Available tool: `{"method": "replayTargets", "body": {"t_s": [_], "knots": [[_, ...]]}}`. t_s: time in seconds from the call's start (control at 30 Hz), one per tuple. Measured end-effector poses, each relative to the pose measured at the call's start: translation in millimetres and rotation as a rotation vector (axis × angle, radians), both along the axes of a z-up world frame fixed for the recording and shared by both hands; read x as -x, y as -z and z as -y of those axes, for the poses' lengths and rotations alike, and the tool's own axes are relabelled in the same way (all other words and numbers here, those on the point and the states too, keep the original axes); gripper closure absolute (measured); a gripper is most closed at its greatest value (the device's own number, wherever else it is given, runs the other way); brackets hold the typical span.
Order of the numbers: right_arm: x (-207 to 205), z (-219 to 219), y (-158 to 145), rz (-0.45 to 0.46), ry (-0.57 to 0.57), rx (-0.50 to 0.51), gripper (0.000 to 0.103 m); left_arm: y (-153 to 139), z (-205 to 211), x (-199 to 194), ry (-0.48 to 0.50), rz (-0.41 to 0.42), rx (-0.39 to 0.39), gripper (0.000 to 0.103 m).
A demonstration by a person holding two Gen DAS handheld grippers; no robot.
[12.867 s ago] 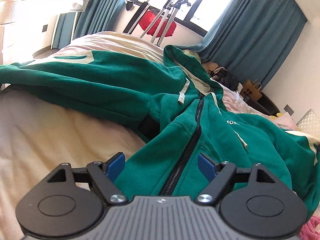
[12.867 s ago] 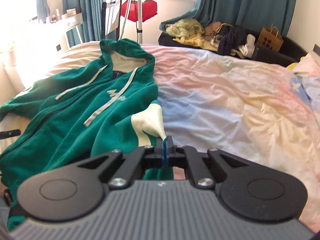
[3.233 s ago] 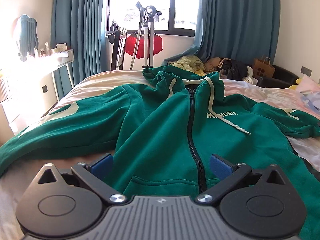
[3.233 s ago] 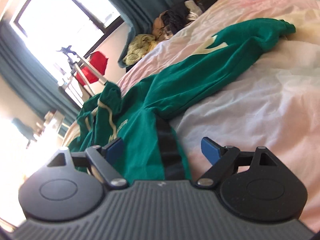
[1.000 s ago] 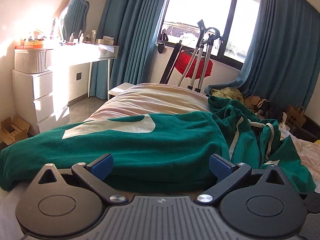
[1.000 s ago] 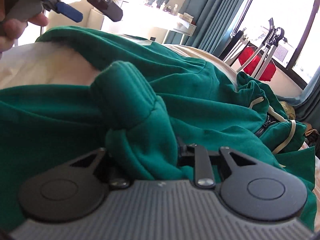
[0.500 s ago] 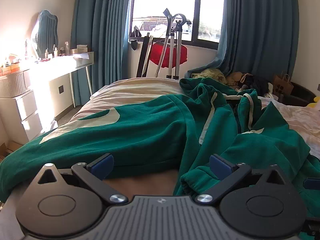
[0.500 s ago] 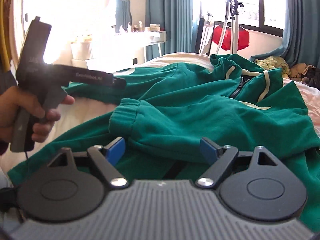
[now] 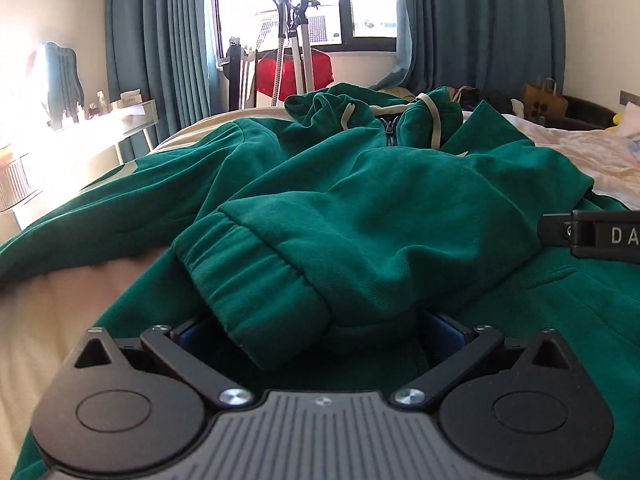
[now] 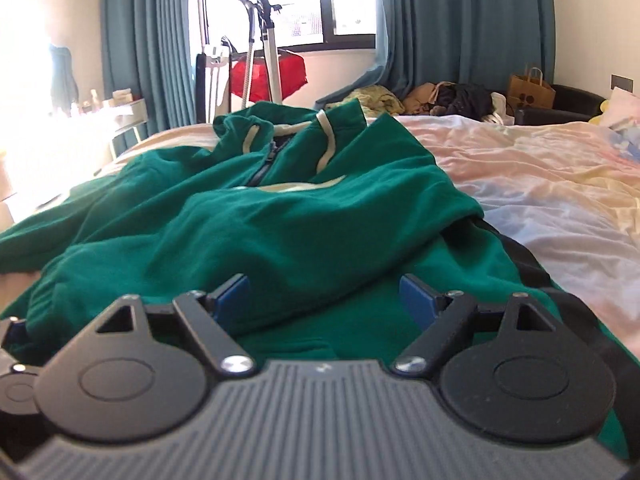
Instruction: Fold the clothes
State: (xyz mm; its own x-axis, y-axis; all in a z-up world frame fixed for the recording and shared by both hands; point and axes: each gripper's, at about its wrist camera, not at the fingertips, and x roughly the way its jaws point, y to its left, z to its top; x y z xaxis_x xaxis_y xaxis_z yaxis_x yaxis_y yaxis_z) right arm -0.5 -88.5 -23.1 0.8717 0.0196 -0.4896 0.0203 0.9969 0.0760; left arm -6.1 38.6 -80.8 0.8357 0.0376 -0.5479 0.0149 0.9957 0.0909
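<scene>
Right sleeve of green zip-up fleece hoodie (image 9: 400,208) now folded across its chest, my right gripper (image 10: 322,294) released wide; left gripper (image 9: 316,334) jaws wide astride ribbed cuff (image 9: 248,280).

Two matching black-and-grey handheld grippers.
The left gripper (image 9: 316,330) and right gripper (image 10: 325,294) each have blue finger pads (image 10: 231,290), round black discs, silver screws and a ribbed grey housing.

There was one green hoodie (image 9: 400,208), one bed (image 10: 540,184), two tongs (image 9: 316,332) (image 10: 324,292), one paper bag (image 10: 530,88) and one window (image 9: 280,0).
</scene>
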Motion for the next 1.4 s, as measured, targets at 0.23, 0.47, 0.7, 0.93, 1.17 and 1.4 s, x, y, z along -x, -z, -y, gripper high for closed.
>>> {"method": "replayTargets", "body": {"t_s": [0.23,0.47,0.7,0.93,1.17,1.4], "knots": [[-12,-5,29,-0.045,-0.003,0.038,0.019,11,-8,4,0.027,0.029,0.009,0.0],[-13,-18,46,-0.045,-0.049,0.096,0.009,12,1,3,0.025,0.03,-0.052,0.0],[-12,-16,50,-0.045,-0.029,0.087,0.0,11,3,2,0.026,0.03,-0.068,0.0],[-14,-12,52,-0.063,-0.033,0.056,0.0,11,2,2,0.027,0.031,-0.067,0.0],[-14,-12,52,-0.068,-0.032,0.059,0.0,12,3,3,0.028,0.036,-0.07,0.0],[-14,-11,52,-0.067,-0.033,0.05,0.0,13,1,4,0.025,0.044,-0.051,0.0]]}}
